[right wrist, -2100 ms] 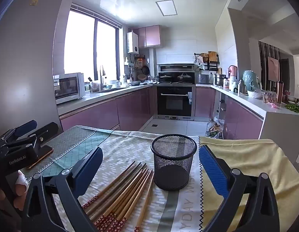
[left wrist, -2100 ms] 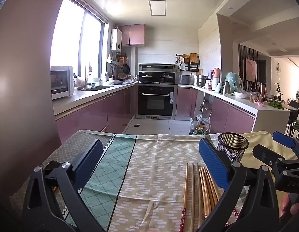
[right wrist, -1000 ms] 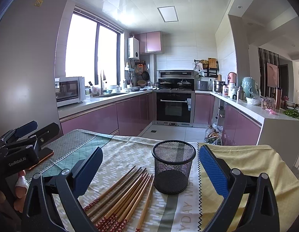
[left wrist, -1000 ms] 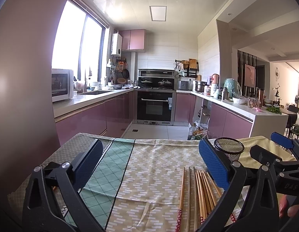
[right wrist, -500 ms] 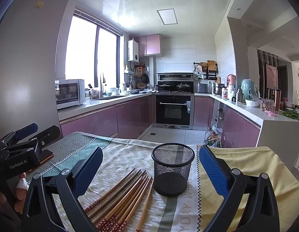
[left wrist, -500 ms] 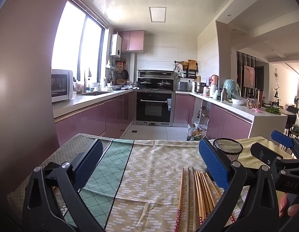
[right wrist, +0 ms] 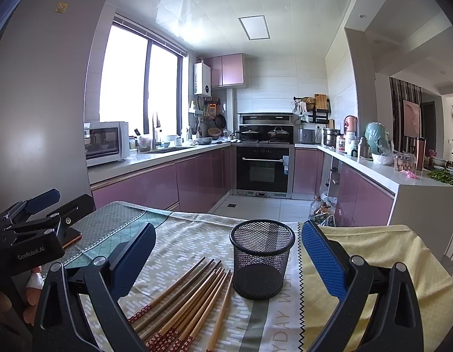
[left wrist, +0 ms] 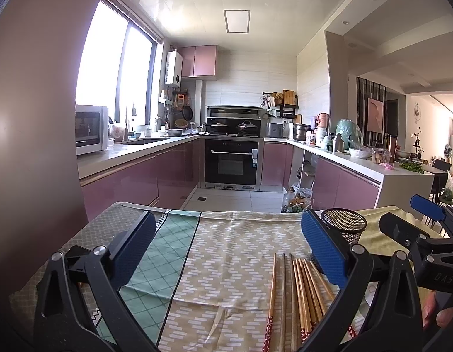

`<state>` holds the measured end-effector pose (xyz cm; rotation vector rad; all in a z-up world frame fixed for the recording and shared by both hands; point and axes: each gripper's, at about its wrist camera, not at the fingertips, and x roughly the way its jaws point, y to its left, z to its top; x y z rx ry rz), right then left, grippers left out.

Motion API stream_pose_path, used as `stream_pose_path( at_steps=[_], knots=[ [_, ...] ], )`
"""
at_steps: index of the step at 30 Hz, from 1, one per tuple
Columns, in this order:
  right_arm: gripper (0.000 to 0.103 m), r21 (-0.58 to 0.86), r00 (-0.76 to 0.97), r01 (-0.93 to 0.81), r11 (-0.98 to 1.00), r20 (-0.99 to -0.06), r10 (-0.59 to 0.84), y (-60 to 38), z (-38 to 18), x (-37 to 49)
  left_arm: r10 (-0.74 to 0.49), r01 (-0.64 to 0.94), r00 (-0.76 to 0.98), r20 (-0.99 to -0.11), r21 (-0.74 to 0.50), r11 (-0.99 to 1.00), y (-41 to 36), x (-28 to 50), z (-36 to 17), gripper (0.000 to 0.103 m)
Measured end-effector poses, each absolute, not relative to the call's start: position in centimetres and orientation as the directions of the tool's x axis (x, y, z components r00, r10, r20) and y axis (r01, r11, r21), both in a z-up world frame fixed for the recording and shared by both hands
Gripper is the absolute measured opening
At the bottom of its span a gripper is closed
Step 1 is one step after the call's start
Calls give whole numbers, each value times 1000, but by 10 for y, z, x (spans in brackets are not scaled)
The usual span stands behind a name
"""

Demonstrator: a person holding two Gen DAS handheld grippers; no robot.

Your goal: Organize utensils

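Note:
Several wooden chopsticks (right wrist: 188,302) with red patterned ends lie side by side on the patterned tablecloth (right wrist: 179,240), also seen in the left wrist view (left wrist: 299,290). A black mesh holder (right wrist: 261,258) stands upright and empty just right of them; it shows in the left wrist view (left wrist: 343,224) behind the right finger. My left gripper (left wrist: 226,249) is open and empty above the cloth, left of the chopsticks. My right gripper (right wrist: 226,258) is open and empty, hovering before the holder and chopsticks. Each gripper shows in the other's view: the right one (left wrist: 425,234), the left one (right wrist: 30,228).
The table's far edge drops to a tiled kitchen floor (left wrist: 226,199). A yellow cloth (right wrist: 373,252) covers the table's right side. A flat brown object (right wrist: 72,239) lies under the left gripper at the left edge. Pink cabinets and an oven (right wrist: 263,170) stand beyond.
Both grippers have tilted up slightly, so the table sits lower in view. Chopsticks and holder have not moved. Both stay open.

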<state>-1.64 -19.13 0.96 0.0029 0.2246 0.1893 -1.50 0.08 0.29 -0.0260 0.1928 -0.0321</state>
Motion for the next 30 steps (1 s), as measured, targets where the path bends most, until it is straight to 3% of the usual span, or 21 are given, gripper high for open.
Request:
stream_pose_path(
  at_steps=[30],
  knots=[
    [96, 35, 955, -190, 981, -224, 193, -193, 11, -17, -36, 31, 982, -187, -30, 999, 2, -12, 1, 98]
  ],
)
